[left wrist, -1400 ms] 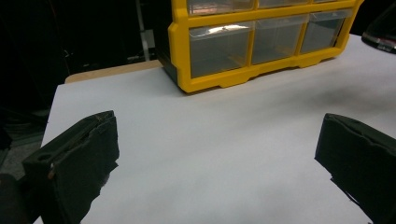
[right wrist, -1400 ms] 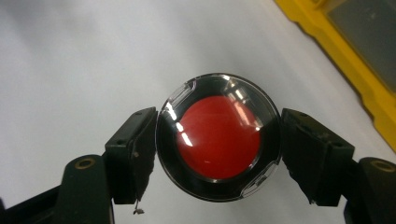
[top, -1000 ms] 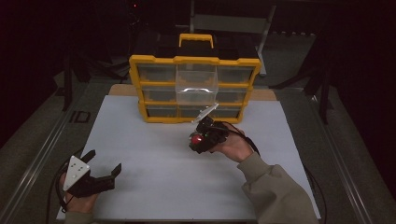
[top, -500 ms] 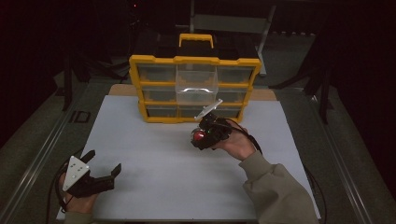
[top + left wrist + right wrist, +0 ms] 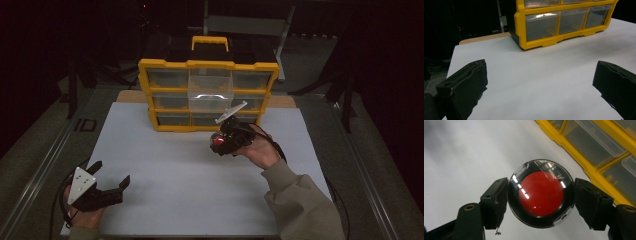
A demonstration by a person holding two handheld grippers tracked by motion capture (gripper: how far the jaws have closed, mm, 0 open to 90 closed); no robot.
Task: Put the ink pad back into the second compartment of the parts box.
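Observation:
A round red disc in a clear-rimmed black case (image 5: 541,193) is clamped between the two black jaws of my right gripper (image 5: 541,202). From above, that gripper (image 5: 222,142) hangs just in front of the yellow drawer organizer (image 5: 207,95), with the red disc (image 5: 218,141) facing the camera. One clear middle drawer (image 5: 210,92) of the organizer stands pulled out. At the near left corner of the white mat (image 5: 165,170) my left gripper (image 5: 111,172) rests open with nothing between its jaws. The left gripper view looks past its spread jaws (image 5: 541,85) toward the organizer's bottom row (image 5: 564,22).
The organizer has three rows of clear drawers and a yellow handle (image 5: 210,42) on top. The mat lies on a dark bench with metal rails (image 5: 45,160) at the left. Behind the organizer it is dark.
My right gripper with the red disc has risen slightly and edged toward the organizer. The left gripper has stayed put.

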